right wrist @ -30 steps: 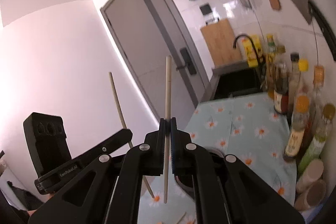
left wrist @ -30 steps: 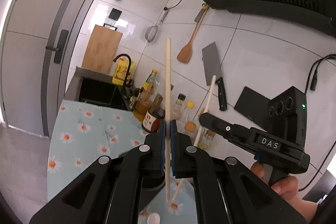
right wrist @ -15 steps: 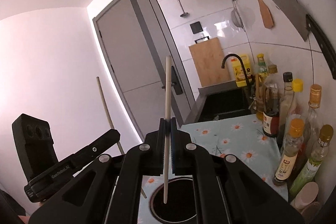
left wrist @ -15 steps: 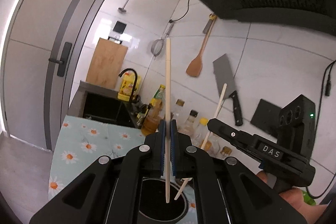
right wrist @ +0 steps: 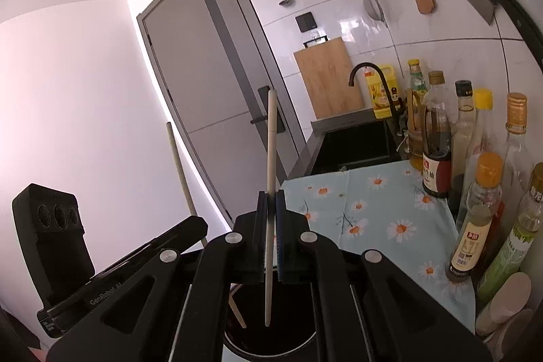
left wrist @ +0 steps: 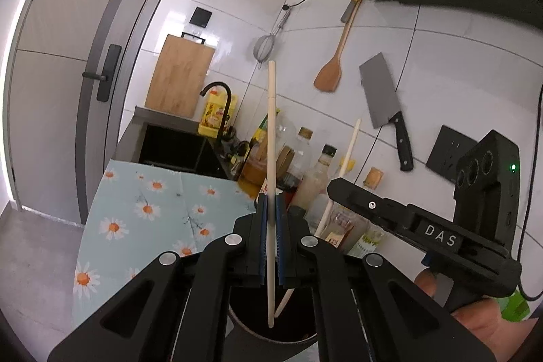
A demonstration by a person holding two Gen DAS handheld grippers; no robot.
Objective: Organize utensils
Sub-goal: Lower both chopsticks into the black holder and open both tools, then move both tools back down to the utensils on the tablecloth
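Note:
My left gripper [left wrist: 270,202] is shut on a pale wooden chopstick [left wrist: 271,131], held upright with its lower tip inside the mouth of a round black utensil holder [left wrist: 271,333]. My right gripper [right wrist: 270,199] is shut on a second chopstick [right wrist: 270,151], also upright, its lower tip [right wrist: 267,323] inside the same black holder [right wrist: 271,345]. Each gripper shows in the other's view: the right one [left wrist: 342,185] to the right, the left one [right wrist: 193,224] to the left, with both chopsticks side by side over the holder.
A daisy-print cloth [right wrist: 383,209] covers the counter. Several sauce and oil bottles [right wrist: 475,236] line the tiled wall on the right. A black sink and tap [right wrist: 359,138] and a cutting board [right wrist: 325,80] lie beyond. A cleaver [left wrist: 383,97], spatula and strainer hang on the wall.
Both grippers have moved over the black holder and lowered, so both chopstick tips now reach into its mouth. Both stay shut on their chopsticks.

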